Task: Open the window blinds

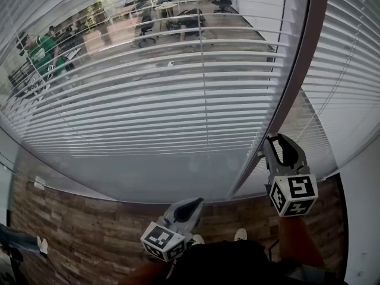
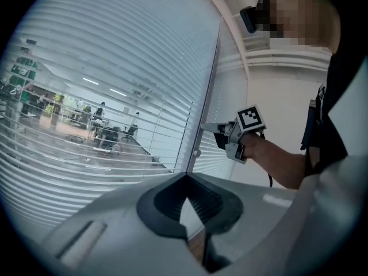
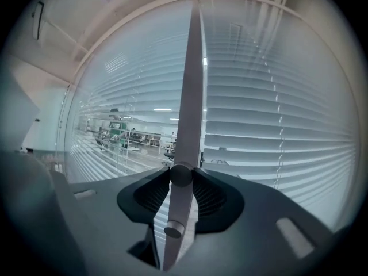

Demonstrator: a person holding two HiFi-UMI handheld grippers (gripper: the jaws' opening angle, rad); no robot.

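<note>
Right gripper [image 1: 273, 140] clamped on knob [image 3: 180, 175] of post [image 3: 192, 85], at right edge of blinds [image 1: 166, 100]. Left gripper [image 2: 185, 180] closed, empty, low. Knob probably hard, smooth, slippery: pinch sides squarely, twist gently. Blinds likely light, fragile.

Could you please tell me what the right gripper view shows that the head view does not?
Only the right gripper view shows the round knob on the frame post, clasped between the jaws. Only the head view shows the left gripper, shut and empty, and the wood floor. Both show the right gripper, the blinds and the office beyond.
</note>
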